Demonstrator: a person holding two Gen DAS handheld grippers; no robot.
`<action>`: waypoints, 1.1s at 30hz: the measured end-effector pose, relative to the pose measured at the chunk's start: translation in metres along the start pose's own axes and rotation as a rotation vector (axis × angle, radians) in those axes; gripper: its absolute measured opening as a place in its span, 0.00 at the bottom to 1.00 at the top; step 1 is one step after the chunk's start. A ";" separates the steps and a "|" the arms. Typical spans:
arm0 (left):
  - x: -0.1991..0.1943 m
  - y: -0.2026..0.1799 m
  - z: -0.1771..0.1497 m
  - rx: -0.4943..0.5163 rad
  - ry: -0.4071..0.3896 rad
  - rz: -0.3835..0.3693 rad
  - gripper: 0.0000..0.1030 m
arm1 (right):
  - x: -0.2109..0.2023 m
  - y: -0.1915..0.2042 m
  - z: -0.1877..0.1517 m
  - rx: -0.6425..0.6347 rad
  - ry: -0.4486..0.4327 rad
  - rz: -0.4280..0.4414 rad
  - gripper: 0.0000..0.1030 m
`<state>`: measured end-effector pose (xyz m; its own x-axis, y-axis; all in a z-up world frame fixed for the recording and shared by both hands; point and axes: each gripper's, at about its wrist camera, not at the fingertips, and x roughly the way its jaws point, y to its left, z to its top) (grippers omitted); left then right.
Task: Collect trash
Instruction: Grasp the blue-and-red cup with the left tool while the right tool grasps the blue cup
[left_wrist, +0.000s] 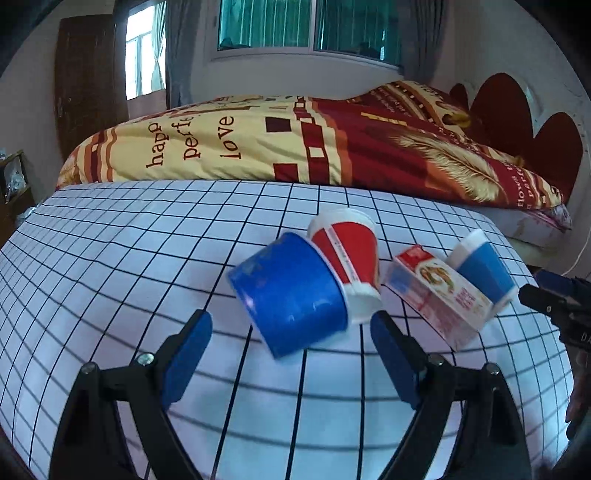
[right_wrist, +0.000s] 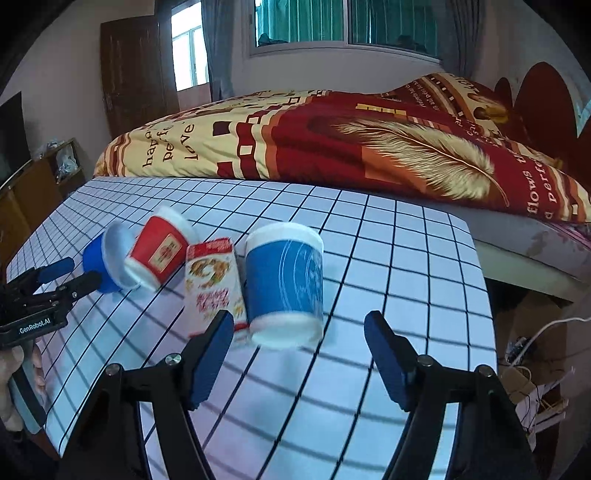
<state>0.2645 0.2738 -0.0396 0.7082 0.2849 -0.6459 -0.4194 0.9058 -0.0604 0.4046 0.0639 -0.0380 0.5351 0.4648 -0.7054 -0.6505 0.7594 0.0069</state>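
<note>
On the grid-patterned table (left_wrist: 110, 258) a blue paper cup (left_wrist: 288, 291) lies on its side, its base toward me. My left gripper (left_wrist: 291, 319) is open, its blue pads either side of the cup's near end without touching it. Behind it lie a red cup (left_wrist: 347, 254), a printed carton (left_wrist: 436, 291) and a blue cup with white rims (left_wrist: 484, 266). In the right wrist view that white-rimmed cup (right_wrist: 284, 280) appears upright just ahead of my open right gripper (right_wrist: 299, 321), with the carton (right_wrist: 214, 284) against its left side. The left gripper (right_wrist: 75, 273) shows at the tipped blue cup (right_wrist: 94, 264).
A bed with a red and yellow quilt (left_wrist: 332, 147) runs along the table's far edge. The table (right_wrist: 406, 258) ends at the right, with cables and clutter (right_wrist: 535, 387) on the floor below. A hand (right_wrist: 18, 369) holds the left gripper's handle. A wooden door (right_wrist: 129, 74) and a low cabinet (right_wrist: 44, 177) stand at the left.
</note>
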 end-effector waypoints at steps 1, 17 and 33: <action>0.004 0.000 0.002 0.000 0.002 0.009 0.86 | 0.007 -0.002 0.004 0.013 0.006 0.010 0.73; 0.011 0.028 -0.005 0.003 0.029 -0.001 0.82 | 0.053 0.005 0.014 0.031 0.080 0.074 0.64; 0.007 0.023 -0.007 0.095 0.001 -0.072 0.53 | 0.048 -0.004 0.010 0.081 0.095 0.107 0.57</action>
<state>0.2560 0.2947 -0.0504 0.7340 0.2182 -0.6431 -0.3120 0.9495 -0.0339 0.4385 0.0874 -0.0649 0.4097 0.5028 -0.7611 -0.6532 0.7442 0.1400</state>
